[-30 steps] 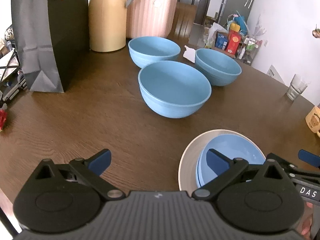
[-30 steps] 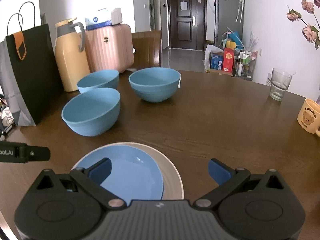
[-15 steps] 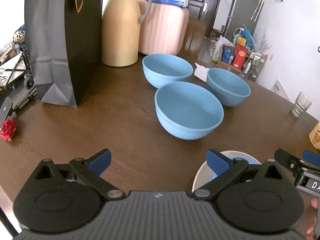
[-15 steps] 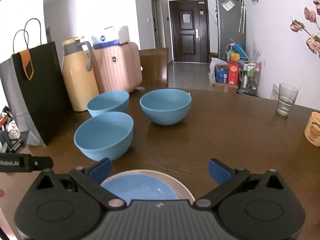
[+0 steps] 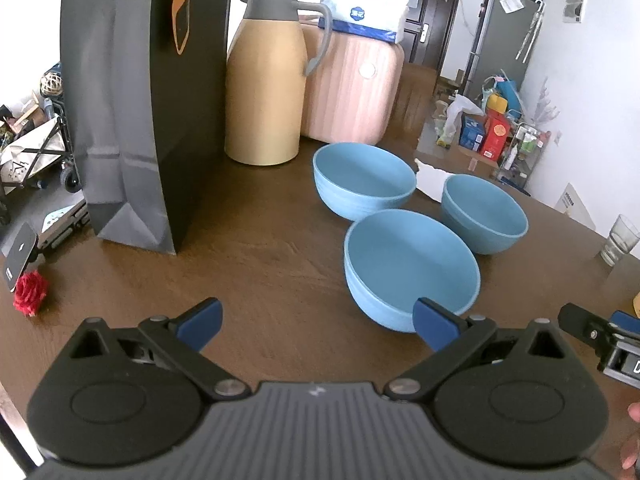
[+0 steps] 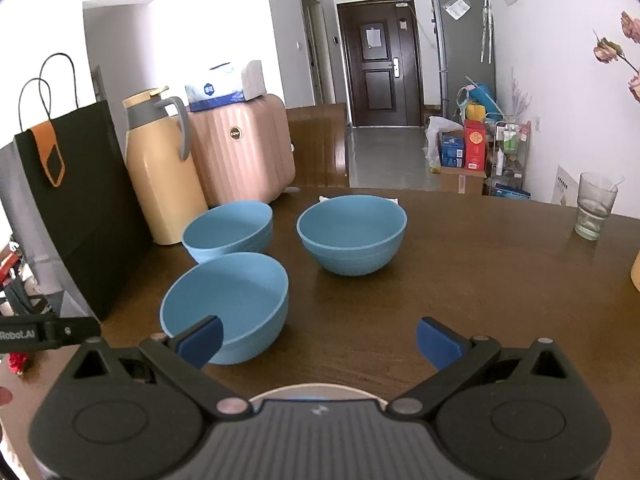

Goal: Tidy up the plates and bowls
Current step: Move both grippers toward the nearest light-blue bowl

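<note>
A: Compared with a second ago, you've pulled both grippers up and back. The stacked plates that filled the bottom of both views are nearly gone: only a sliver of the plate (image 6: 320,391) peeks over your right hand-held gripper (image 6: 318,338), and your left view has lost it completely.

B: Grippers holding anything?

A: Nope. Your left hand-held gripper (image 5: 316,320) is spread wide with nothing in it, same for the right one.

B: And the bowls?

A: Three blue ones on the bench (image 5: 256,272). The near bowl (image 5: 412,268) sits just ahead of your left gripper's right finger, which covers a bit of its rim. The back bowl (image 5: 364,184) is by the thermos (image 5: 264,92), and the right bowl (image 5: 484,212) sits beside it. Whether they touch each other is hard to tell.
</note>
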The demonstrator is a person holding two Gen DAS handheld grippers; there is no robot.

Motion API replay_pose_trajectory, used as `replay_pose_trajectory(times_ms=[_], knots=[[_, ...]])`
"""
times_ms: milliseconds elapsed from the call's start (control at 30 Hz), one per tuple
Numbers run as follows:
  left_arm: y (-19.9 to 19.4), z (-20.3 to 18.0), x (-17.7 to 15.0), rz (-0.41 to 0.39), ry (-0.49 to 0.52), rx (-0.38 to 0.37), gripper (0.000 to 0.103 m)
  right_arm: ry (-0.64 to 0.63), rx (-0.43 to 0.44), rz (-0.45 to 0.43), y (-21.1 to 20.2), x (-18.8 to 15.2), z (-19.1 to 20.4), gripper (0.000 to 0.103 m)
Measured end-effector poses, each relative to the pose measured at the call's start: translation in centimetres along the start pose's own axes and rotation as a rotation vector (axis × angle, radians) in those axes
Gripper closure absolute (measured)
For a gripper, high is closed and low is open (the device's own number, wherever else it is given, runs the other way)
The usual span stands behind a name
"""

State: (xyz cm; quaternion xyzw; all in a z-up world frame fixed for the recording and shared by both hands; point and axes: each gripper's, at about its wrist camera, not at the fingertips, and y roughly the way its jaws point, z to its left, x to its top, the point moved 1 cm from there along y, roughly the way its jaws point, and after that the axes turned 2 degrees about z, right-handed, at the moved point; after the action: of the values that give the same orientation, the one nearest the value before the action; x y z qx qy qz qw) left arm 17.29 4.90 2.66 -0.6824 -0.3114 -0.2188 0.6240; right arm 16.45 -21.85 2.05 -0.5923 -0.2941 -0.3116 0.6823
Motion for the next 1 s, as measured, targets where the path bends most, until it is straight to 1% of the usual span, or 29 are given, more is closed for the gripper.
replay_pose_trajectory(times_ms=[267,433,667,767,900,967,1000], knots=[[1.6,0.7,1.8,-0.001,-0.007,-0.002,0.000,0.013,0.006,0.027,2.2,1.6,0.7,0.000],[3.1,1.1,2.9,0.015,-0.022,-0.021,0.000,0.031,-0.008,0.072,4.4,2.7,1.2,0.000],[5.9,1.4,4.3,0.044,-0.043,-0.022,0.000,0.069,0.008,0.140,7.4,4.2,2.0,0.000],[6.9,1.5,5.0,0.052,-0.061,-0.040,0.000,0.082,0.026,0.167,8.6,4.6,2.5,0.003],[8.5,1.4,5.6,0.078,-0.072,-0.058,0.002,0.082,0.015,0.197,10.3,4.8,3.4,0.010],[9.5,1.4,5.8,0.100,-0.080,-0.068,0.010,0.089,0.007,0.211,11.1,4.7,3.6,0.013],[9.9,1.4,5.8,0.110,-0.083,-0.072,0.012,0.093,0.002,0.219,11.5,4.7,3.6,0.016]])
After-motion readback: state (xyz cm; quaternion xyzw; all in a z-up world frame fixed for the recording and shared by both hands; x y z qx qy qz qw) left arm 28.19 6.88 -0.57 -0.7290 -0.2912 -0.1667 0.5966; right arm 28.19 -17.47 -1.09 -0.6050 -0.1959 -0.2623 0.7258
